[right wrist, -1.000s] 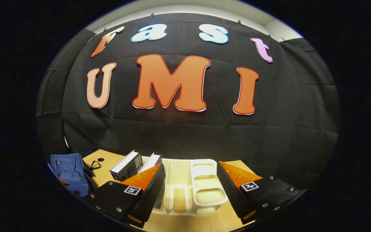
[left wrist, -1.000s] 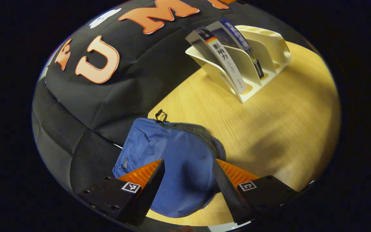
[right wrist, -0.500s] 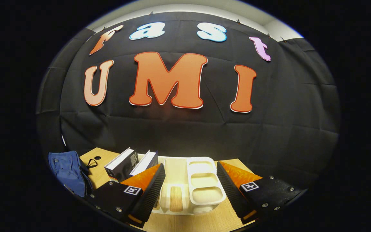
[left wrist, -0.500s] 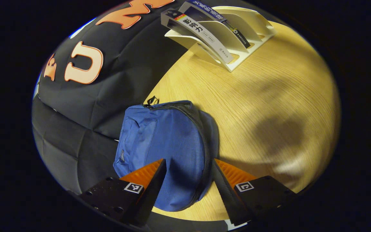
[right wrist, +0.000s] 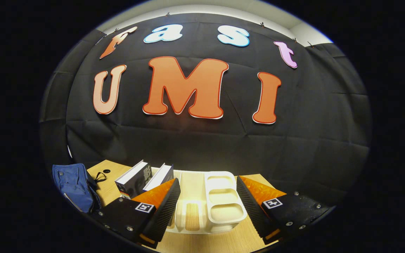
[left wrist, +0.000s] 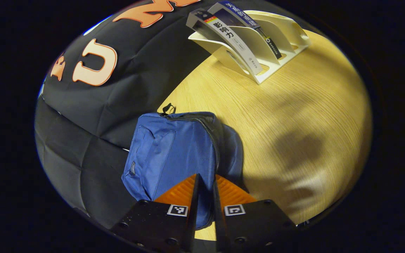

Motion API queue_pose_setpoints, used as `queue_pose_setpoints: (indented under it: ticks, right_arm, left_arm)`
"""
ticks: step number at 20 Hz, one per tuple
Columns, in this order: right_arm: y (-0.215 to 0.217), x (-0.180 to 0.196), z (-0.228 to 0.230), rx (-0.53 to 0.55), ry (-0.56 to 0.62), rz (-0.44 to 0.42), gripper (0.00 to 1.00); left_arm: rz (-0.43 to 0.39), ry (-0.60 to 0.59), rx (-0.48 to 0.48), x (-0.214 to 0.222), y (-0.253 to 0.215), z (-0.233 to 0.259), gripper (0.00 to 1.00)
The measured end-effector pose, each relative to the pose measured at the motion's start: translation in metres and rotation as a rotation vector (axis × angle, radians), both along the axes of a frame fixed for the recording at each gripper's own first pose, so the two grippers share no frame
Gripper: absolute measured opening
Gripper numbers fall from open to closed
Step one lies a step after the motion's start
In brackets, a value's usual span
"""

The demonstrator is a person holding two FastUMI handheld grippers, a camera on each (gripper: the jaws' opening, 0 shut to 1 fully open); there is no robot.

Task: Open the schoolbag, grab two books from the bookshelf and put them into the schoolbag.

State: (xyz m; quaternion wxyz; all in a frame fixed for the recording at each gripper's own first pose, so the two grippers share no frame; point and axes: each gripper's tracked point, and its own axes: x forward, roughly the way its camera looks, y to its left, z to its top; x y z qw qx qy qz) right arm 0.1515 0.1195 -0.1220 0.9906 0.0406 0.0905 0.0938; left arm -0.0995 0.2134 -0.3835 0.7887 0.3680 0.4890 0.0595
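Two books lean in the cream bookshelf at one o'clock on the wooden table. Left gripper is pinched narrow on the blue schoolbag at six o'clock, by its zipper. Right gripper gapes wide before the bookshelf, holding nothing

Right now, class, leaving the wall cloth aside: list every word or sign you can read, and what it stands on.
"影响力": spine of the grey-and-white book in the cream plastic bookshelf.
Dark blue book, spine: white characters, too blurred.
Blue fabric schoolbag, small patch: too small.
Left tool, right tool: square black-and-white code markers, no words.
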Motion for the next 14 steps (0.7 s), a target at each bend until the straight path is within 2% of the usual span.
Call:
queue_pose_setpoints:
  ticks: [1,2,4,8,14]
  right_arm:
    - [0.001,0.0,0.0,0.0,-0.001,0.003,0.96]
    - [0.003,0.0,0.0,0.001,0.0,0.005,0.96]
    - [0.007,-0.002,0.001,0.008,0.002,0.016,0.96]
    - [0.03,-0.006,0.007,0.014,0.013,0.075,0.96]
    - [0.1,-0.014,0.017,0.027,0.094,0.247,0.96]
  left_arm:
    - [0.008,-0.009,0.0,0.002,0.002,0.004,0.2]
    - [0.013,-0.008,-0.019,0.002,0.001,0.008,0.1]
    - [0.034,-0.015,-0.055,0.008,0.001,0.016,0.07]
    - [0.09,-0.065,-0.159,0.025,0.007,0.05,0.04]
    - [0.108,-0.145,-0.249,0.048,0.023,0.111,0.04]
